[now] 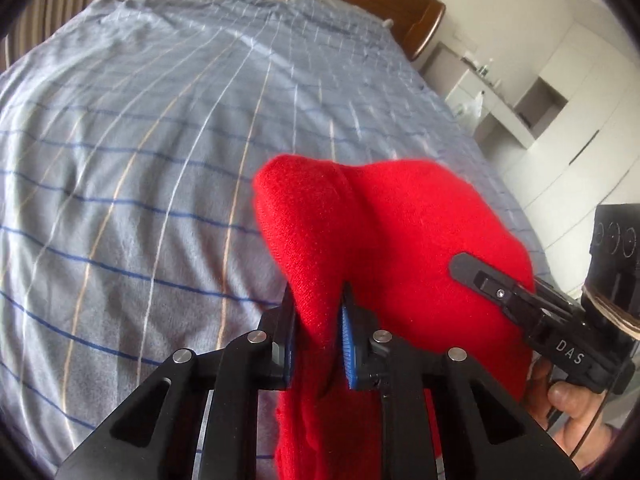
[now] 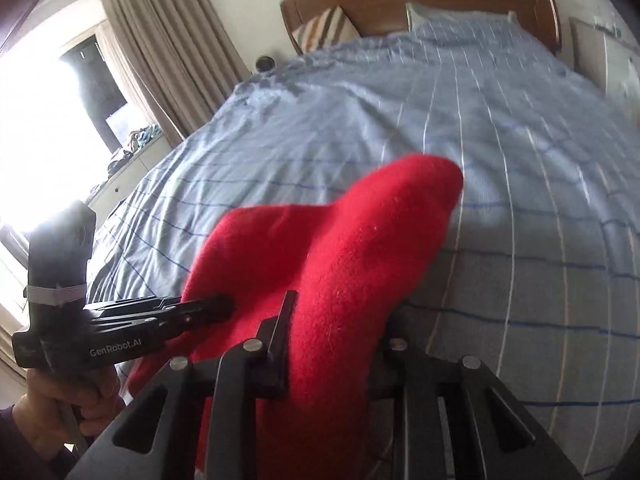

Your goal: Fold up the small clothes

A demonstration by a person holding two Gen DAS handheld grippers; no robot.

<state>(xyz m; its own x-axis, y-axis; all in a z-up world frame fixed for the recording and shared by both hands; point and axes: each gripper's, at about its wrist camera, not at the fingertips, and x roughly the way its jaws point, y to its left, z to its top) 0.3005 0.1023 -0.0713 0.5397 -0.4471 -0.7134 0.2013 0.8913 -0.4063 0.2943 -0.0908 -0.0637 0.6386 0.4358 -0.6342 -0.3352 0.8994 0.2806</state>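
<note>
Light: daylight from window (image 2: 36, 112), blown out | Blur: my bed (image 1: 120, 160) streaks softly | Edges: fisheye bending, dark vignette corners.

I am pinching a fold of the red knitted garment (image 1: 384, 216) between the blue pads (image 1: 346, 345) of my left gripper (image 1: 318, 312), jaws closed on it. My right gripper (image 1: 464, 266) is lying against the cloth at the right, above the blue striped bed (image 1: 140, 140).
</note>
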